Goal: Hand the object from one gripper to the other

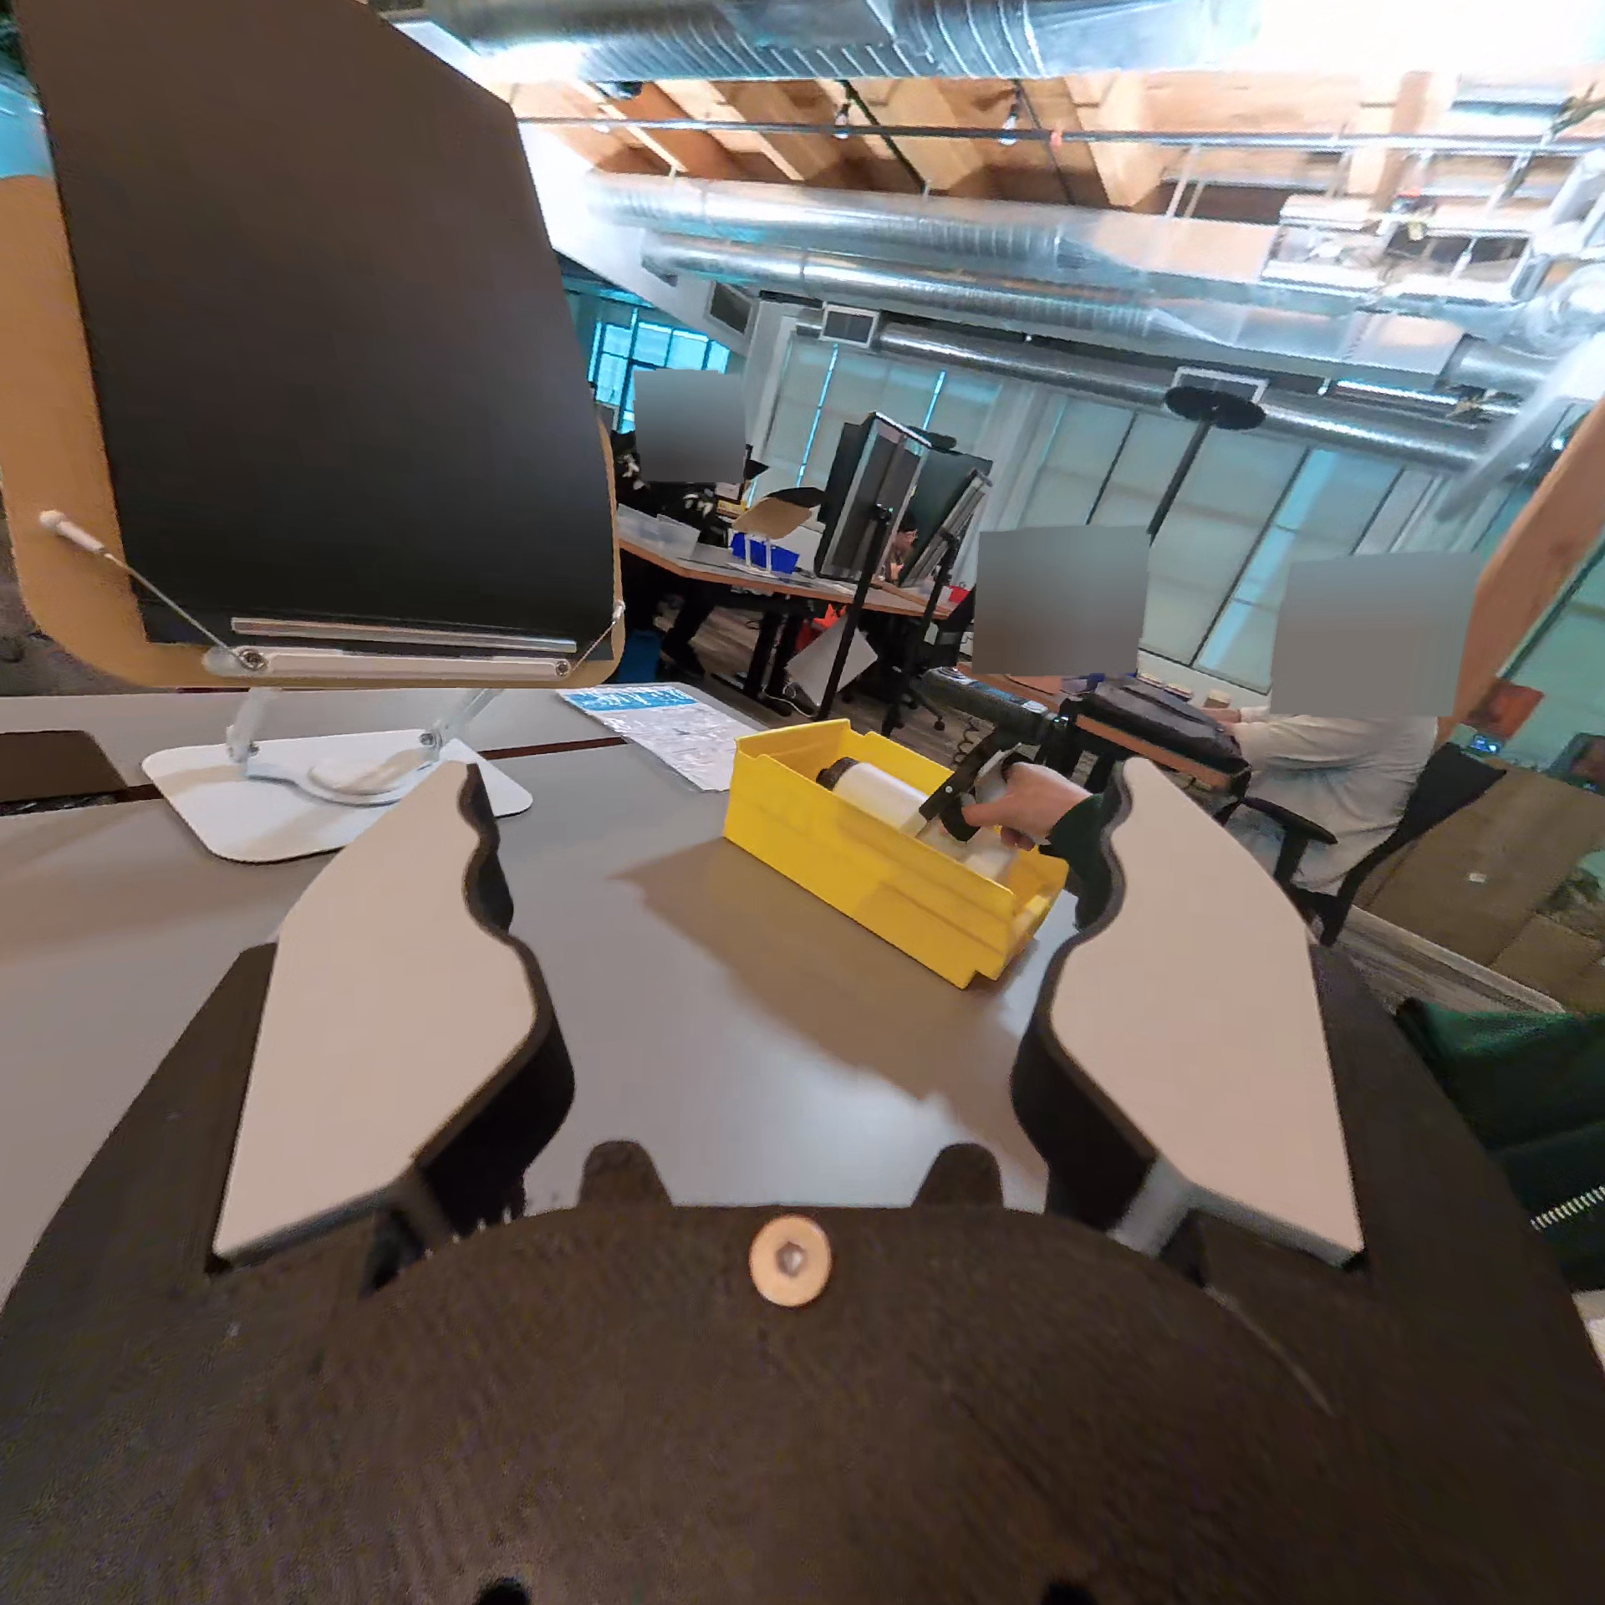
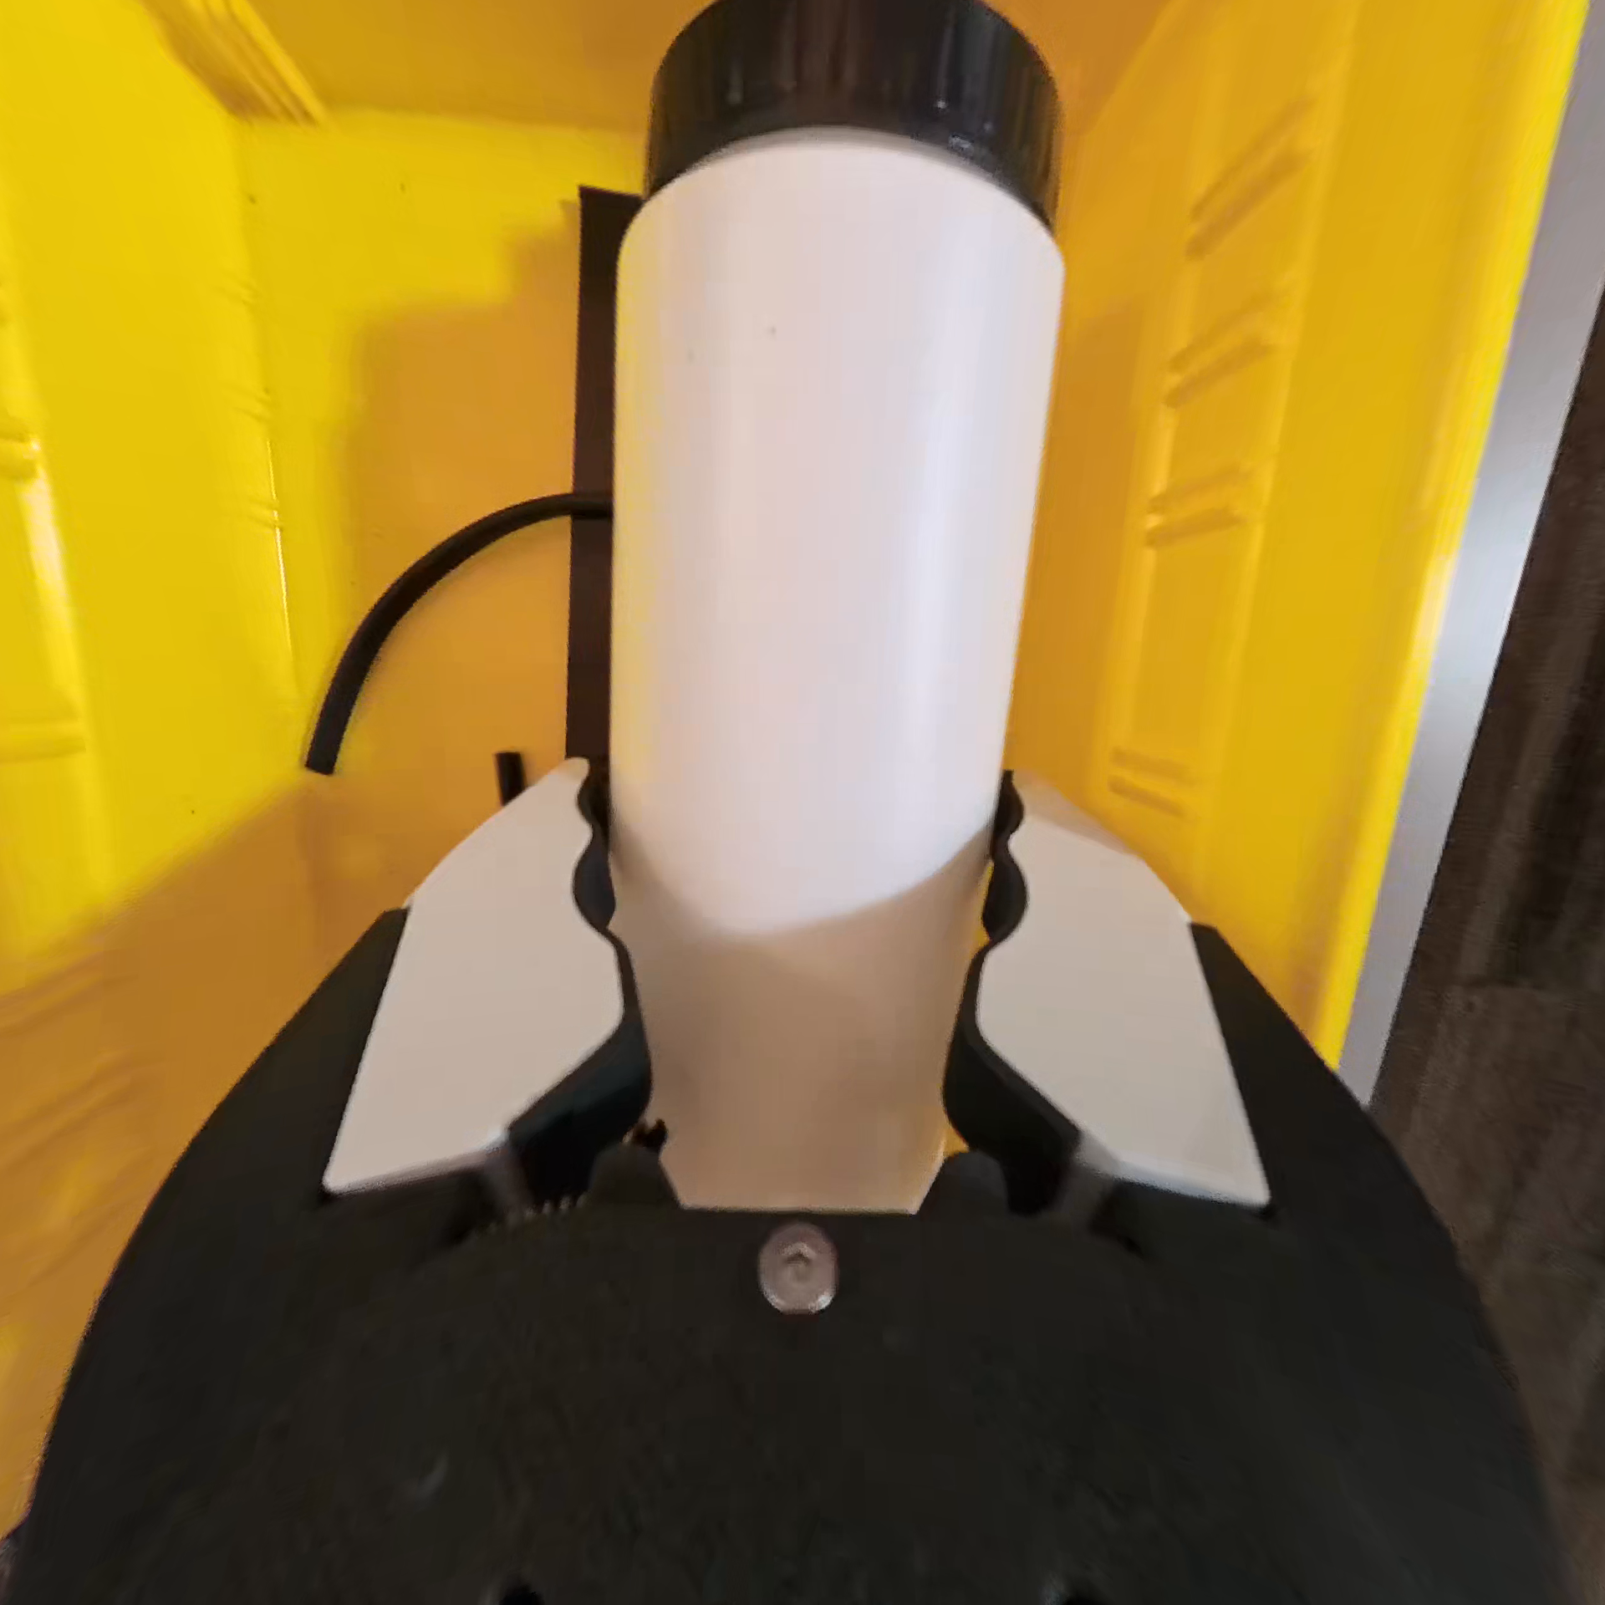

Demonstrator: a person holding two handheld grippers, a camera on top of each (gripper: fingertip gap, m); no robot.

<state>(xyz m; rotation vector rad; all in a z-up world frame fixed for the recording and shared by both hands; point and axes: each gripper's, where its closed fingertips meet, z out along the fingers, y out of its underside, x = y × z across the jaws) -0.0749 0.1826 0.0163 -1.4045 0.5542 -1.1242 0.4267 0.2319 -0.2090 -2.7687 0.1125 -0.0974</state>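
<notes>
Right now my right fingers (image 2: 803, 799) are pinching the lower body of a white bottle (image 2: 834, 538), one wavy black pad pressed against each side of it, and its black cap (image 2: 855, 87) points away from me toward the far wall of the yellow bin (image 2: 1233, 434). The bottle lies lengthwise inside that bin, and I cannot tell whether it rests on the floor or is lifted just off it. Beside it on the bin floor sit a curved black tube (image 2: 391, 608) and a dark flat piece (image 2: 591, 434) partly hidden behind the bottle. My left fingers (image 1: 799, 877) are spread wide with nothing between them, hovering over the grey counter (image 1: 738, 1042) and well apart from the bin. From that side I see the bin on the counter with the bottle in it, and my right hand (image 1: 1025, 803) reaching in from the bin's right end. Further left on the counter stands a dark panel (image 1: 330, 347) on a white stand (image 1: 330, 799), with a printed sheet (image 1: 669, 725) lying just behind the bin
</notes>
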